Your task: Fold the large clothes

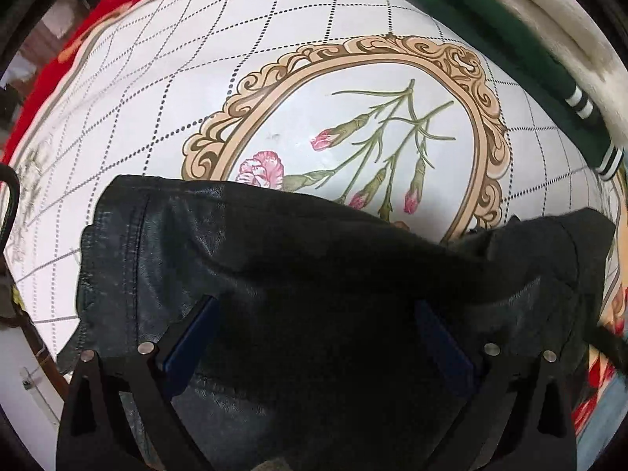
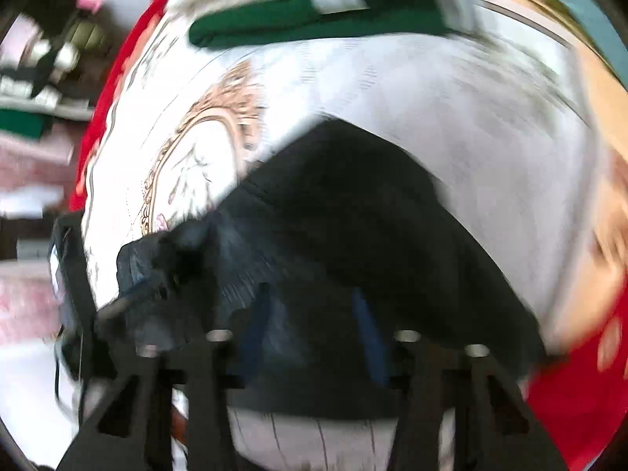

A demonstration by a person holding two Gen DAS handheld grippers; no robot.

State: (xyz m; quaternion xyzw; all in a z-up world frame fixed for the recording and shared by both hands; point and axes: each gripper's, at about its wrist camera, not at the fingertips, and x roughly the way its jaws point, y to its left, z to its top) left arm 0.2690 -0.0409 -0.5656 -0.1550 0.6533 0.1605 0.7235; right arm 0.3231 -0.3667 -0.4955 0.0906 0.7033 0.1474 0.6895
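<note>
A black leather-look garment (image 1: pixel 274 259) lies on the white patterned tablecloth (image 1: pixel 165 90) and fills the lower half of the left wrist view. My left gripper (image 1: pixel 314 314) is open, its blue-padded fingers (image 1: pixel 188 337) spread wide over the garment. In the blurred right wrist view the same black garment (image 2: pixel 345 204) bunches in front of my right gripper (image 2: pixel 310 314). Its fingers (image 2: pixel 365 322) stand apart with dark cloth between them; I cannot tell whether they pinch it.
A folded dark green garment (image 1: pixel 498 39) with striped cuffs lies at the back right, against a cream one (image 1: pixel 549 11). A red cloth (image 1: pixel 78 35) borders the table on the left. The green garment (image 2: pixel 314 19) also shows in the right wrist view.
</note>
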